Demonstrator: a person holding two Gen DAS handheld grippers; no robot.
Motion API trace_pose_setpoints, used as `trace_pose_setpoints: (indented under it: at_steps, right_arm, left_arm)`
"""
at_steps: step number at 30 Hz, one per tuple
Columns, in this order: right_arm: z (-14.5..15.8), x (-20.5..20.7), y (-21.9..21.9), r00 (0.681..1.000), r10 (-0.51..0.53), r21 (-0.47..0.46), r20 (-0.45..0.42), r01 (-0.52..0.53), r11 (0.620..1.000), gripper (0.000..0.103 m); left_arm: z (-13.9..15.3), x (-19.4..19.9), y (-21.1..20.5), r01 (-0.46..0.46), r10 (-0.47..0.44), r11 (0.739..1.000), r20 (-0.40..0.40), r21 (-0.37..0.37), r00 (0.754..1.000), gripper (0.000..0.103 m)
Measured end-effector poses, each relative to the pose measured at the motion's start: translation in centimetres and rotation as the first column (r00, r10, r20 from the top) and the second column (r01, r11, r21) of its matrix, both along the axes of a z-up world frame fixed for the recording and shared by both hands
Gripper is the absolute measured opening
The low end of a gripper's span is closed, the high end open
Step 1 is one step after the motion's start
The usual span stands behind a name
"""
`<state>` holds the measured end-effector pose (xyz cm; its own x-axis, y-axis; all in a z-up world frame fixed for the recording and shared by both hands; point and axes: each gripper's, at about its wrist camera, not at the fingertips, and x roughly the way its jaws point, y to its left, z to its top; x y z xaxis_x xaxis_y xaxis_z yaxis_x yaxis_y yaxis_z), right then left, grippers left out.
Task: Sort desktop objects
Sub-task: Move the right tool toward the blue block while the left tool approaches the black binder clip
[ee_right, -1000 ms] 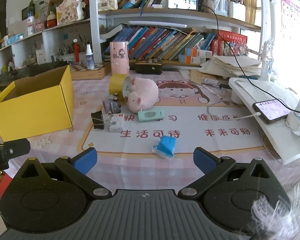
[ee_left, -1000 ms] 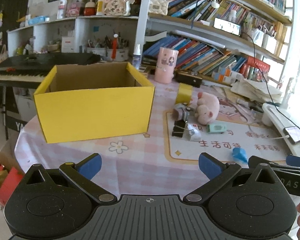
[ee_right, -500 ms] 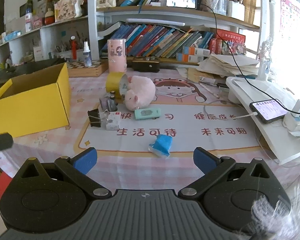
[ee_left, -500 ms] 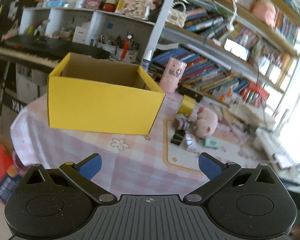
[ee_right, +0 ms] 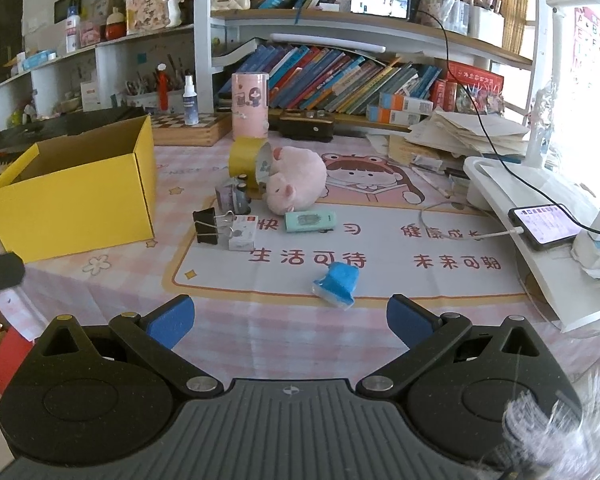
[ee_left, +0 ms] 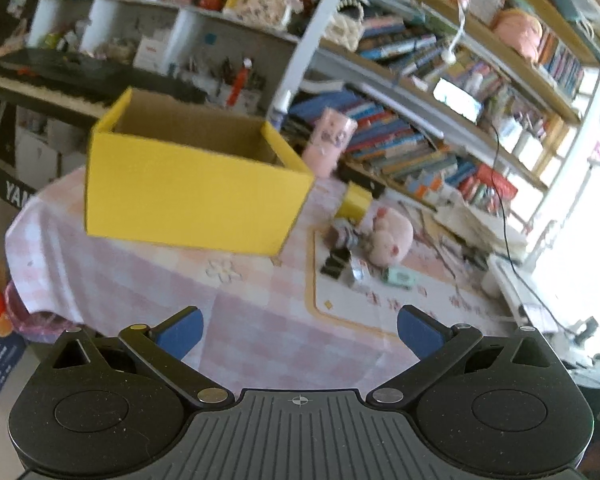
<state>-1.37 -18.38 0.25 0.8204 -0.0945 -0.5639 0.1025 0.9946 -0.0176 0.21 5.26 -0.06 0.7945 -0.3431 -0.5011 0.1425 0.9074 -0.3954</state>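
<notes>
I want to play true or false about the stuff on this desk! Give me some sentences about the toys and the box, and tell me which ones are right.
1. The yellow box is open at the top. True.
2. The right gripper is squeezing the blue item. False: its jaws stand open and empty, with the blue item lying on the mat ahead of them.
3. The pink plush pig lies on the table beside the yellow tape roll. True.
4. The black binder clip is inside the yellow box. False: it lies on the mat, outside the box.
5. The left gripper holds the mint green item. False: it is open and holds nothing.
</notes>
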Motion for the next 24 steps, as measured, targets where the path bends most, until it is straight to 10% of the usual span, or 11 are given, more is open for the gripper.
trace_pose_setpoints:
  at_steps: [24]
  right_arm:
    - [-1.1, 0.7, -0.9, 0.999, 0.032, -0.013, -0.014, -0.033, 0.999, 0.103]
  left_arm:
    - [-0.9, 2.6, -2.5, 0.046, -0.045, 0.998, -0.016, 0.034, 0.999, 0.103]
